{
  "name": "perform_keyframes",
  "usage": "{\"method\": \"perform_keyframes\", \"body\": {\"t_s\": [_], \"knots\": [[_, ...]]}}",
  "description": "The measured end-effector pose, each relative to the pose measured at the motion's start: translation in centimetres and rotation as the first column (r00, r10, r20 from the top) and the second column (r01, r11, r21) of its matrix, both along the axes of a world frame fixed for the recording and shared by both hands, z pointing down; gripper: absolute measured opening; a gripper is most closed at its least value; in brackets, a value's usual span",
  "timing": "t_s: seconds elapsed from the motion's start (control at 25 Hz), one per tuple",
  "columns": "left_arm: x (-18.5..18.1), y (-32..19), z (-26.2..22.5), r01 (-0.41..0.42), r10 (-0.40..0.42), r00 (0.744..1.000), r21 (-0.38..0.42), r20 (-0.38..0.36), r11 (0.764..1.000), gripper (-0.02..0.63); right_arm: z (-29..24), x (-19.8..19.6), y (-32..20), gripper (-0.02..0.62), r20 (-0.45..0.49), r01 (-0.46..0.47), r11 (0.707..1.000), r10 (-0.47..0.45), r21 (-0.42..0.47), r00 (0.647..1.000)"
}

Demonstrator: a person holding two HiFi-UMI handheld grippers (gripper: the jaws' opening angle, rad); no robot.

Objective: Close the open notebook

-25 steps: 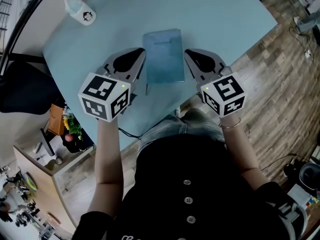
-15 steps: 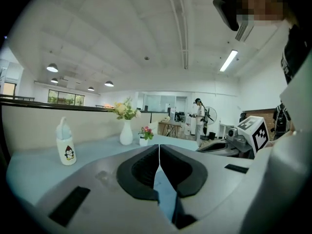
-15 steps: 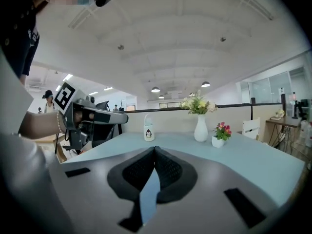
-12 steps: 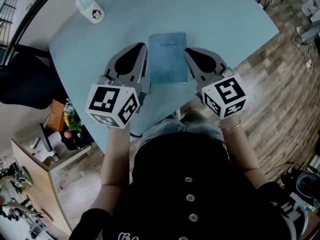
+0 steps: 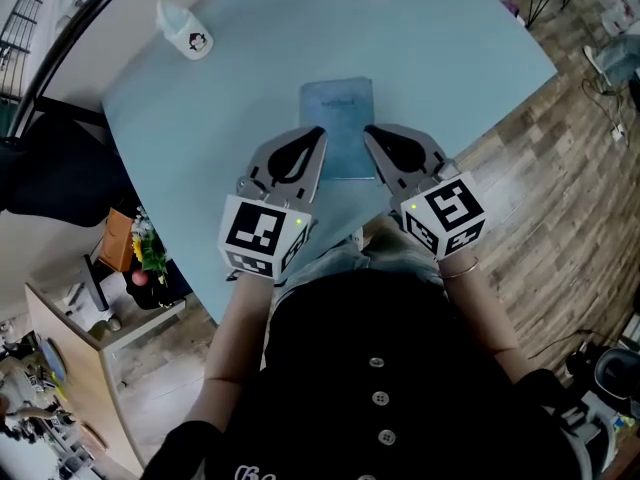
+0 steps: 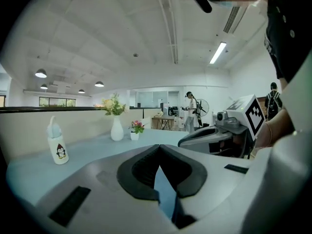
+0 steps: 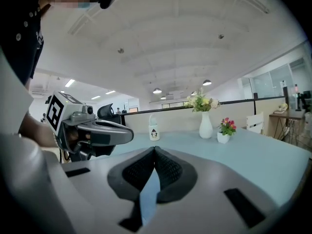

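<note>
— Left gripper (image 5: 318, 136), yours: jaws pressed together, nothing between them. Right gripper (image 5: 368, 132), yours: same, closed and empty.

— Item: notebook?

— Notebook (image 5: 338, 118), blue-grey cover: lies flat on the pale blue table (image 5: 230, 98) near its front edge, cover up, no pages showing. Your two grippers' tips sit over its near corners, one at each side; contact cannot be told.

— Other entries?

— Penguin-print bottle (image 5: 188, 30), well apart at the far left. White vase of flowers (image 6: 116, 129) and small flower pot (image 6: 134, 133), at the far edge. None concern the task.

— Step in hand?

— By the look of it, the closing is done; you are at the finish. Next move asks little: lift both grippers clear without dragging the cover, and check that it lies shut.
</note>
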State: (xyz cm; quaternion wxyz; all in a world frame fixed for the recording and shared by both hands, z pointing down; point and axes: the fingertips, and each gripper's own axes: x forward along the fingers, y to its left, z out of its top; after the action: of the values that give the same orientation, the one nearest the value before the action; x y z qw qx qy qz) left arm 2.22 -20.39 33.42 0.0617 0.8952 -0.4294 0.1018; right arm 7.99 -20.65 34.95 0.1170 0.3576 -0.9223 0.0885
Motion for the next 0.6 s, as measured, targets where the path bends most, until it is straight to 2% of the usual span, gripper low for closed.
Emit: {"method": "perform_keyframes", "body": {"t_s": [0.28, 0.6], "knots": [[0.3, 0.5, 1.7, 0.027, -0.027, 1.0, -0.044, -0.004, 0.999, 0.014, 1.7, 0.0, 0.9, 0.002, -0.029, 0.017, 0.999, -0.018, -0.037, 0.999], [0.4, 1.0, 3.7, 0.077, -0.075, 0.997, -0.087, 0.03, 0.993, 0.014, 3.5, 0.0, 1.3, 0.002, -0.07, 0.018, 0.998, -0.022, -0.059, 0.997]]}}
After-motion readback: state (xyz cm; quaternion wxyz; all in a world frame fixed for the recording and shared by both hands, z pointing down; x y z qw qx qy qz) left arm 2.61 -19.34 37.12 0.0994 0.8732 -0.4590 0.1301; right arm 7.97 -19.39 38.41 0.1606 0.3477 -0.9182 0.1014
